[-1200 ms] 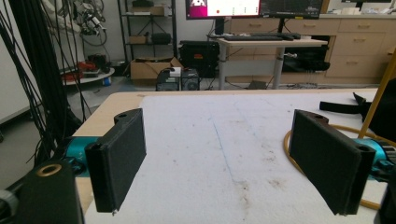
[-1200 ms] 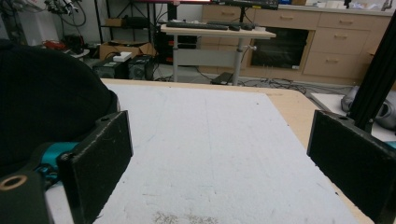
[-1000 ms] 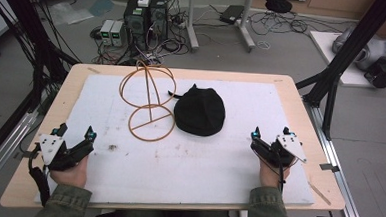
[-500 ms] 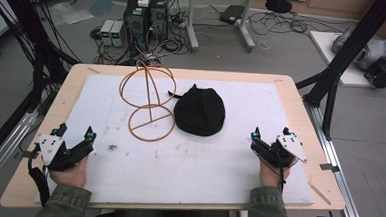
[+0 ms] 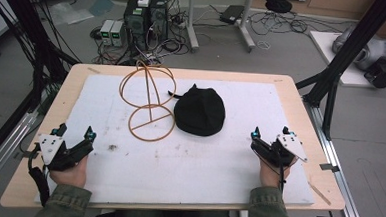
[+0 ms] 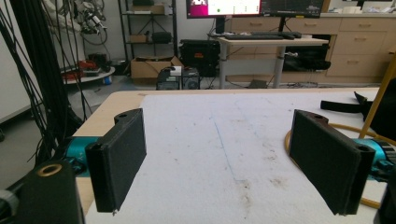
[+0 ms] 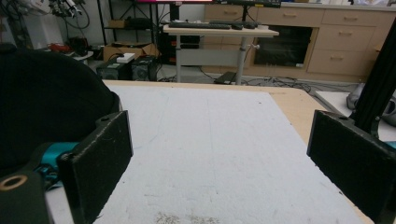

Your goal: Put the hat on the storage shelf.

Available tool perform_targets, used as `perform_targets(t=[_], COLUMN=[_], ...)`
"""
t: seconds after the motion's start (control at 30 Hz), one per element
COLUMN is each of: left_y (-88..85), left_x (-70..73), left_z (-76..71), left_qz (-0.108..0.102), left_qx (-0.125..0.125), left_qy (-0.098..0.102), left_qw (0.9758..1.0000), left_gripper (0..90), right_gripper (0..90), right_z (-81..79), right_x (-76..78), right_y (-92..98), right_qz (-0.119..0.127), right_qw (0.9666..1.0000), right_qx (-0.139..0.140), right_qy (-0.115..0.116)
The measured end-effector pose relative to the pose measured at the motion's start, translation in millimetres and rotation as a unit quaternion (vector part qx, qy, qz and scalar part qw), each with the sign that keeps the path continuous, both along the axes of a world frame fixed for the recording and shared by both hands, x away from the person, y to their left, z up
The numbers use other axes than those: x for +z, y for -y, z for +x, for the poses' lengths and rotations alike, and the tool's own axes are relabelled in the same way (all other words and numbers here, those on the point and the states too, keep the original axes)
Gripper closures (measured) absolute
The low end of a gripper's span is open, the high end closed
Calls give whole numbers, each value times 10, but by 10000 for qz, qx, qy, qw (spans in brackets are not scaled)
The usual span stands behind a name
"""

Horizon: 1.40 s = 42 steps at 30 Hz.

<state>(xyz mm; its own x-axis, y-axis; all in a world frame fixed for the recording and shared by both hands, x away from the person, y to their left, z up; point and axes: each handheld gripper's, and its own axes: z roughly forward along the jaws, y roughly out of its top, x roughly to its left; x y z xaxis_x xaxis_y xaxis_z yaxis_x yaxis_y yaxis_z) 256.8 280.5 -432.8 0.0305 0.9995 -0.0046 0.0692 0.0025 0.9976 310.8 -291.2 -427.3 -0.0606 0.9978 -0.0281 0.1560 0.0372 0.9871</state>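
A black cap [image 5: 200,110] lies on the white mat [image 5: 188,158] near the table's middle, its strap [image 6: 343,106] trailing to the left. Beside it on the left stands an orange wire stand [image 5: 147,98], a ring base with an upright hoop. My left gripper [image 5: 74,131] rests at the mat's front left, open, nothing between its pads [image 6: 119,156]. At the front right my right gripper [image 5: 271,133] is open too and holds nothing. The cap [image 7: 46,107] bulks at the left of the right gripper view, and part of the stand's ring [image 6: 343,127] shows in the left gripper view.
The wooden table [image 5: 300,119] frames the mat. Black frame posts [image 5: 352,44] stand at both sides. Computers [image 5: 146,16], cables and a desk leg [image 5: 245,26] sit on the floor beyond the far edge.
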Motion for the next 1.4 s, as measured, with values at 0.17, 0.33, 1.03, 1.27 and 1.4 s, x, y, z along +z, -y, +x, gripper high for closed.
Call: perform_targets(t=[0.17,0.33,1.03,1.27,1.4], left_y=[-3,-10,-32,-52,-54], left_x=[0,0,-1,6,9], left_z=[2,12,16,12,8], left_qz=[-23,-34,-71,-94,-94], left_qx=[19,14,-5,16,20], left_qy=[-4,-25,-86,-78,-74], left_qw=[10000,10000,9999,9999,9999], left_gripper=[194,194,195,196,196], right_gripper=[59,59,59,58,58], right_z=[7,30,276,318,346], right_x=[13,62,247,277,296], right_y=[-6,-41,-279,-373,-411], right_qz=[15,36,76,79,149], right_qw=[10000,9999,9970,9957,9948], right_qx=[41,120,771,923,1008], right_qy=[58,98,62,45,31])
